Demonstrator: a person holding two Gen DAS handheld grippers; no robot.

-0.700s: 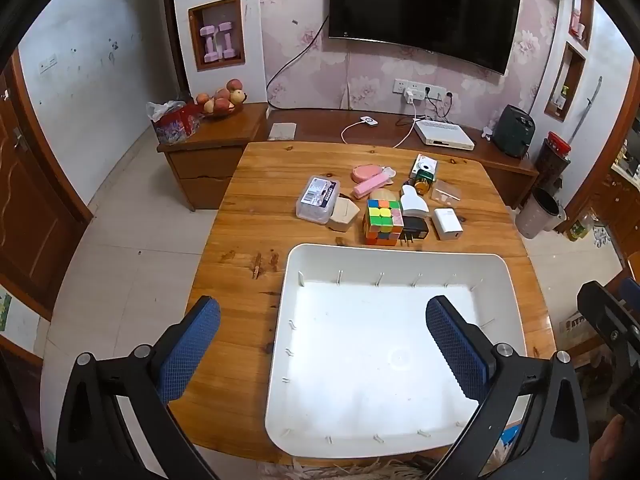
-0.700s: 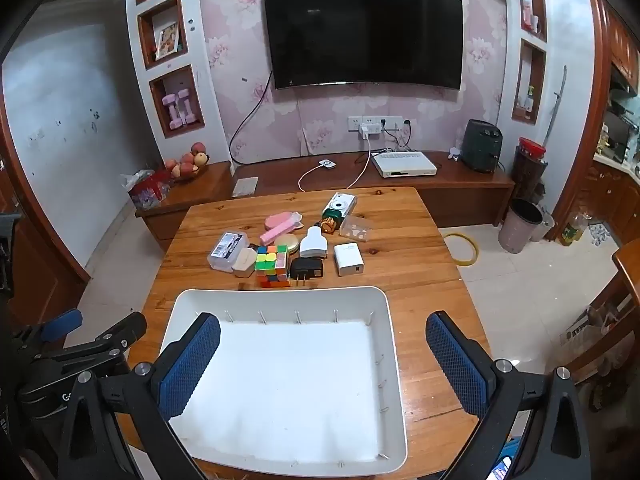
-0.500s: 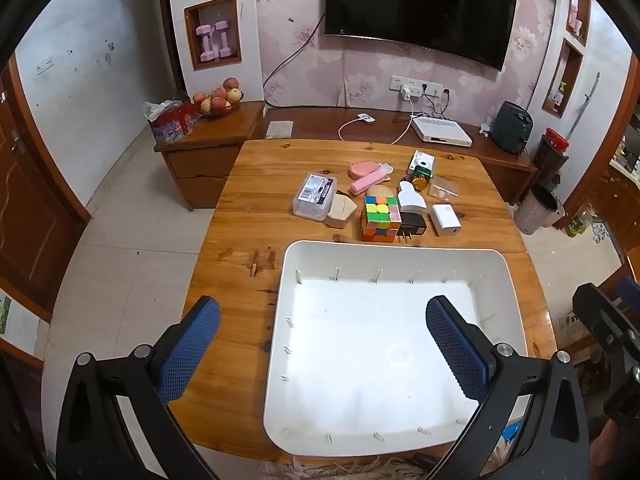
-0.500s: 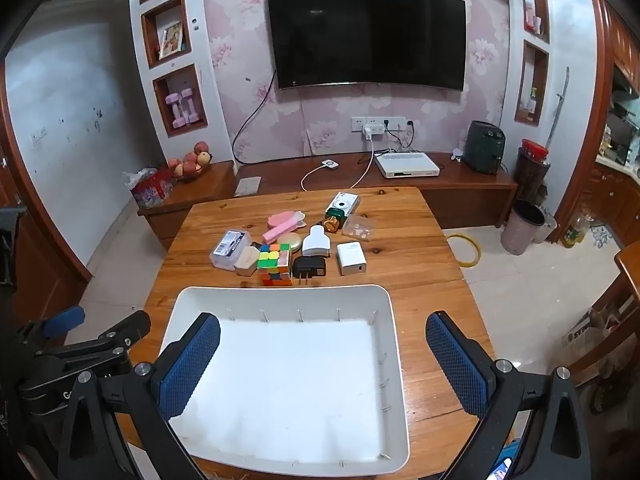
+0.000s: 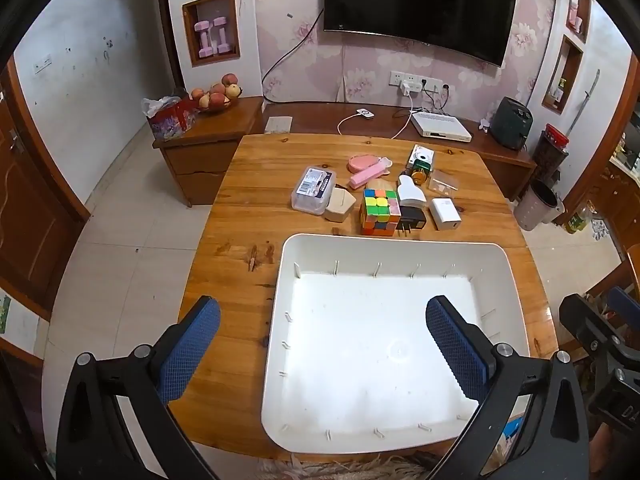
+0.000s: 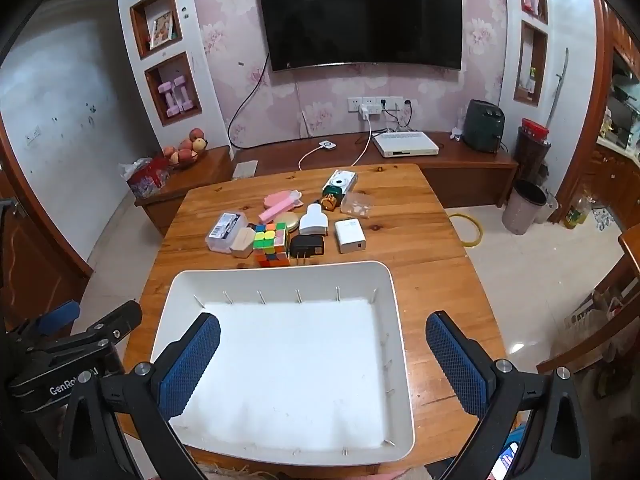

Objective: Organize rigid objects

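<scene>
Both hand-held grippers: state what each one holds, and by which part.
Nothing is held. The left hand-held gripper and the right hand-held gripper both stand wide open above the white bin, with no object between their pads.

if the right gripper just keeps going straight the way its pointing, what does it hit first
Probably the bare floor of the white tray. The right gripper, jaws wide open and empty, points down over the tray, with nothing in between. Depth is hard to judge; the cube and other items lie beyond the far rim.
</scene>
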